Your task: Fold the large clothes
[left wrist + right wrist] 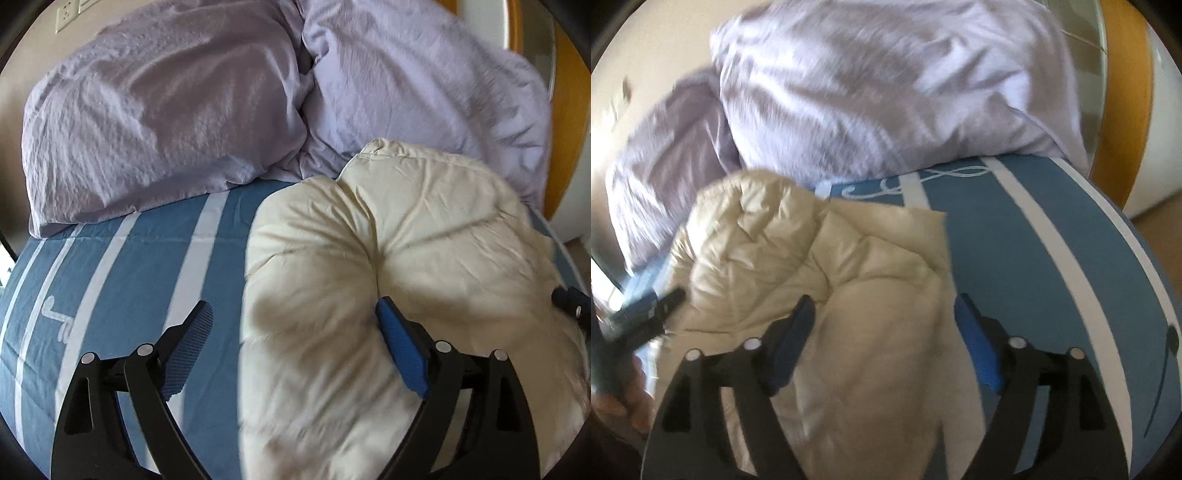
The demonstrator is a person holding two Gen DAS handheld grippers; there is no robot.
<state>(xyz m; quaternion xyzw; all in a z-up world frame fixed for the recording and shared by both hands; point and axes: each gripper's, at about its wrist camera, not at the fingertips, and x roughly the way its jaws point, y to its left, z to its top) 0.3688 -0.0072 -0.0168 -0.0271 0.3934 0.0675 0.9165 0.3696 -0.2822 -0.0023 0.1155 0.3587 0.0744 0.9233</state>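
On the bed, covered by a blue sheet with white stripes, lies a cream puffy jacket, bunched into rounded folds. Behind it two lilac pillows stand against the wall and take up the whole far end of the bed.

Seen from the left wrist, the left hand-held gripper is spread wide and holds nothing: its left finger is over bare sheet, its right finger presses into a crease of the jacket, and the jacket's left edge runs between the two. Left of that edge the striped sheet is bare out to the side of the bed. The tip of the other gripper shows at the right border, beside the jacket.

Seen from the right wrist, the right hand-held gripper is also spread wide, released, straddling the jacket's right edge: the left finger over the fabric, the right finger over blue sheet. A flat corner of the jacket points toward the pillows. Bare sheet reaches from there to the bed's right edge, where an orange-brown wooden board curves past. This view is motion-blurred.
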